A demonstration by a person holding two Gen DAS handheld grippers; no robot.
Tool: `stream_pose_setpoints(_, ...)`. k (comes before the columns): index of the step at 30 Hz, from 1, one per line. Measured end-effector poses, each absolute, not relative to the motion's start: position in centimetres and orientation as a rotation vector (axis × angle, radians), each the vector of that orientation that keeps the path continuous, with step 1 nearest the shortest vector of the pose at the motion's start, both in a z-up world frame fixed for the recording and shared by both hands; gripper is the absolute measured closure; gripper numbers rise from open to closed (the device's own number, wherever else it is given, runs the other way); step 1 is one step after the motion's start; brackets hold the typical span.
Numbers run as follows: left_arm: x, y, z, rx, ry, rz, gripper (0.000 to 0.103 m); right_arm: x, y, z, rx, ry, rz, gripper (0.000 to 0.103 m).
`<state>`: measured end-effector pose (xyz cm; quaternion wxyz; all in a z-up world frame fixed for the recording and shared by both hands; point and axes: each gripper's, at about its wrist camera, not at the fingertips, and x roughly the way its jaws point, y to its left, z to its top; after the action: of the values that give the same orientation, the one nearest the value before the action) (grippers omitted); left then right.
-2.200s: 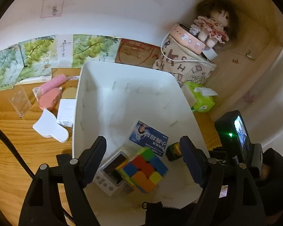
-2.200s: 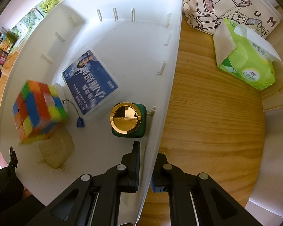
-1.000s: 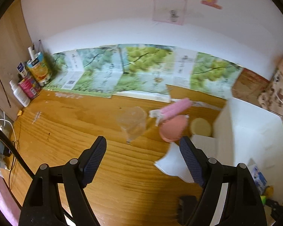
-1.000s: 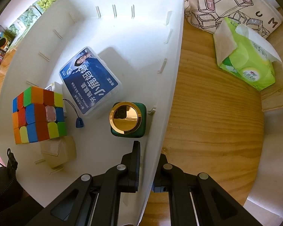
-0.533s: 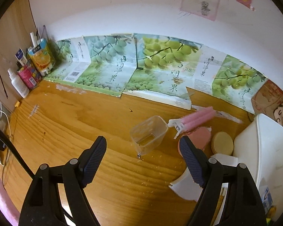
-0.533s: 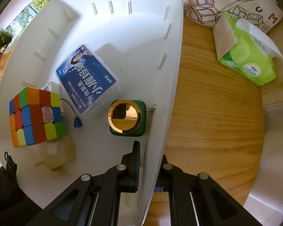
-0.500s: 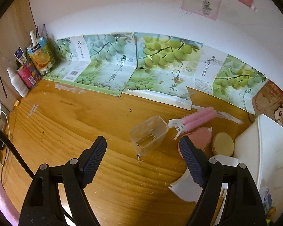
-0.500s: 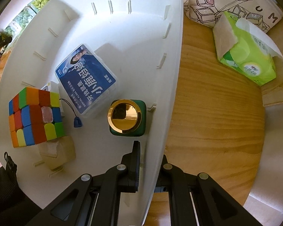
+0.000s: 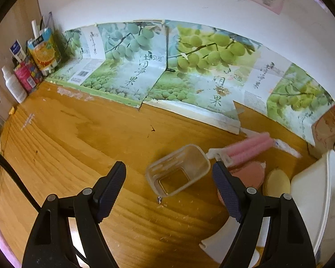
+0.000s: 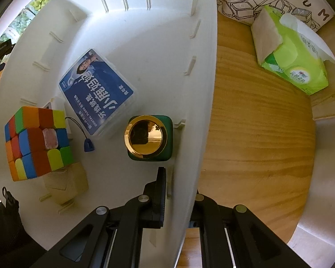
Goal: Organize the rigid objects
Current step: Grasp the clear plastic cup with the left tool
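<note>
Lay tipped on the table (image 9: pixel 82 134), mouth up, between wide-open, empty left gripper (image 9: pixel 169 185) jaws: clear plastic container (image 9: pixel 177 169). Likely light, stiff, slick; best pinched across its walls. Right gripper (image 10: pixel 178 192) jaws clamped on white bin (image 10: pixel 203 89) rim.

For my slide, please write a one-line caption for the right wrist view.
Right hand-held gripper clamps the white bin's wall; cube, blue box and green bottle lie inside.
</note>
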<state>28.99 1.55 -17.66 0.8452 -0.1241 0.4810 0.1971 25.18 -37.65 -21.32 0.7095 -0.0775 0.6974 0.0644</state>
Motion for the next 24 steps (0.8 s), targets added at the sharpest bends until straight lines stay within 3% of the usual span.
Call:
stream_pose_setpoints(12, 29.9, 2.3, -18.6, -0.312, 1.015, 0.431, 0.023, 25.5, -37.8, -21.8, -0.16, 1.563, 0.128, 0.093)
stream_pose_setpoints(15, 29.9, 2.4, -18.8, -0.31, 1.015, 0.435, 0.031, 25.5, -37.8, -21.9, -0.159, 1.565, 0.128, 0.093)
stream_pose_setpoints(18, 29.9, 2.5, -18.9, -0.327, 1.012, 0.417, 0.049, 25.5, -37.8, -21.9, -0.159, 1.565, 0.128, 0.093)
stream_pose_setpoints(24, 29.5, 1.8, -18.7, -0.322, 0.989, 0.405, 0.05, 25.3, -37.8, -22.0, -0.16, 1.565, 0.126, 0.093)
